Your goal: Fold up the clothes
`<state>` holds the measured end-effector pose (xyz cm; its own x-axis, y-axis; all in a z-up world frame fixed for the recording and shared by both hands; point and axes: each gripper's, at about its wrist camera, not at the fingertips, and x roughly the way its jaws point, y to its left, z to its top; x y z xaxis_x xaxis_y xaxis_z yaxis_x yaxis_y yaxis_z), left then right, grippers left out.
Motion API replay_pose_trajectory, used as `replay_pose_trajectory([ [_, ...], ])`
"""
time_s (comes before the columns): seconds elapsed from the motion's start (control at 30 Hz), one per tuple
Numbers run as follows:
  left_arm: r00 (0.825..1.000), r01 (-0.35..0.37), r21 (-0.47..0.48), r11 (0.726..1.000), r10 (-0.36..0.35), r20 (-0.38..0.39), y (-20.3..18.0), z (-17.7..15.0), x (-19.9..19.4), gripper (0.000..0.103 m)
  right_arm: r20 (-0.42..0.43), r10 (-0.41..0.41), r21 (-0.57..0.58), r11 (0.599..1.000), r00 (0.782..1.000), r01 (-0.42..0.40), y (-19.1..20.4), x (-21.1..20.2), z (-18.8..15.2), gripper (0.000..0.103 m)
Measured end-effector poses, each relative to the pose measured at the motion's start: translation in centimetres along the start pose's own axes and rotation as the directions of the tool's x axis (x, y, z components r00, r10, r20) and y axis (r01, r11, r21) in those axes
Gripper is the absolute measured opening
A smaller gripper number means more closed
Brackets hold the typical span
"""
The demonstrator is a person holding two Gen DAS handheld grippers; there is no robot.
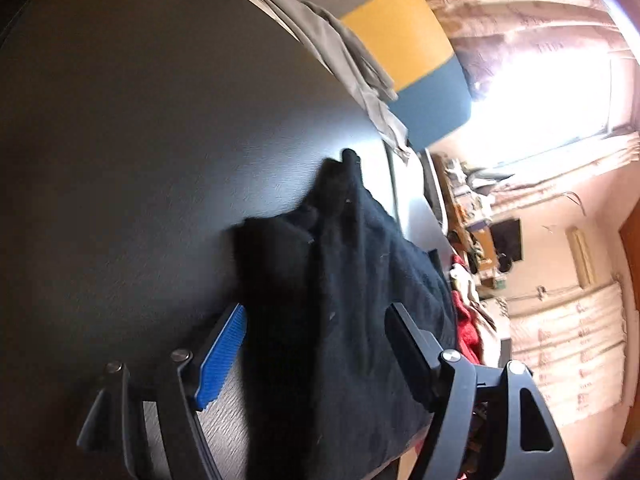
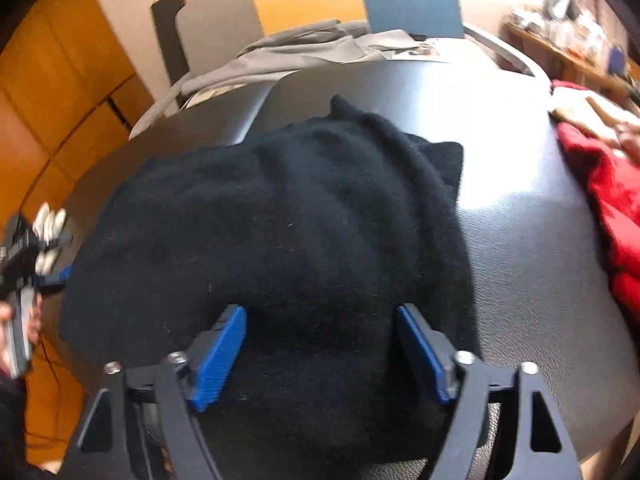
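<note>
Garment, black knit, lies bunched mid-bench, reaching the near edge. Right gripper and left gripper both wide open over it, holding nothing. Advice: pinch both near-edge corners, fold evenly toward far edge.

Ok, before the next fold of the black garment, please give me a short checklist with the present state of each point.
1. Left gripper open around the black garment: ok.
2. Right gripper open over the black garment: ok.
3. Garment lies fully on the dark table: ok on the far and right sides; near edge cannot tell.
4. Red cloth apart from the garment: ok.
5. Grey clothes at the far edge clear of the garment: ok.
6. Fabric actually between the pads: cannot tell.
</note>
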<state>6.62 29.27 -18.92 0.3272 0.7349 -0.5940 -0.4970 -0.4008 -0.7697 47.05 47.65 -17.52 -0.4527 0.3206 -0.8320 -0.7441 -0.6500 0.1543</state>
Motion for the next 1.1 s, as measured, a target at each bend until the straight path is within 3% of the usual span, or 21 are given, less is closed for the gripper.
replay_pose_trajectory([
  [0.2, 1.000, -0.006, -0.004, 1.000, 0.006, -0.023, -0.7, 1.3, 1.6, 0.070, -0.024, 0.006, -0.016, 1.000, 1.000, -0.006, 0.4, 1.0, 0.0, 0.097],
  [0.3, 0.998, -0.059, 0.025, 0.998, 0.060, -0.021, -1.1, 1.1, 1.7, 0.058, -0.019, 0.022, -0.011, 1.000, 1.000, -0.022, 0.2, 0.9, -0.2, 0.100],
  [0.4, 0.991, -0.132, 0.037, 0.990, 0.133, -0.019, -1.3, 0.9, 1.5, 0.040, -0.013, 0.038, -0.007, 0.999, 0.999, -0.038, 0.1, 0.8, -0.3, 0.102],
  [0.5, 0.980, -0.196, 0.052, 0.979, 0.198, -0.025, -1.8, 0.9, 1.6, 0.034, -0.011, 0.038, -0.023, 0.999, 0.999, -0.038, 0.2, 0.8, -0.5, 0.103],
  [0.6, 0.947, -0.312, 0.147, 0.939, 0.319, -0.026, -3.5, 0.7, 2.4, 0.032, -0.008, 0.017, -0.072, 0.997, 1.000, -0.018, 0.7, 1.0, -0.8, 0.103],
  [0.7, 0.906, -0.415, 0.249, 0.875, 0.424, 0.019, -5.3, 0.2, 3.6, 0.030, -0.014, -0.011, -0.106, 0.994, 1.000, 0.010, 1.2, 1.2, -0.8, 0.102],
  [0.8, 0.892, -0.446, 0.257, 0.857, 0.450, 0.048, -5.9, 0.0, 3.9, 0.030, -0.011, -0.038, -0.113, 0.993, 0.999, 0.036, 1.6, 1.3, -0.9, 0.102],
  [0.97, 0.882, -0.468, 0.240, 0.850, 0.464, 0.080, -6.2, -0.2, 3.9, 0.031, 0.009, -0.055, -0.110, 0.992, 0.998, 0.056, 1.8, 1.3, -1.3, 0.103],
  [1.1, 0.865, -0.499, 0.266, 0.825, 0.491, 0.104, -6.7, -0.5, 4.1, 0.031, -0.001, -0.019, -0.122, 0.992, 1.000, 0.018, 1.7, 0.7, -1.3, 0.103],
])
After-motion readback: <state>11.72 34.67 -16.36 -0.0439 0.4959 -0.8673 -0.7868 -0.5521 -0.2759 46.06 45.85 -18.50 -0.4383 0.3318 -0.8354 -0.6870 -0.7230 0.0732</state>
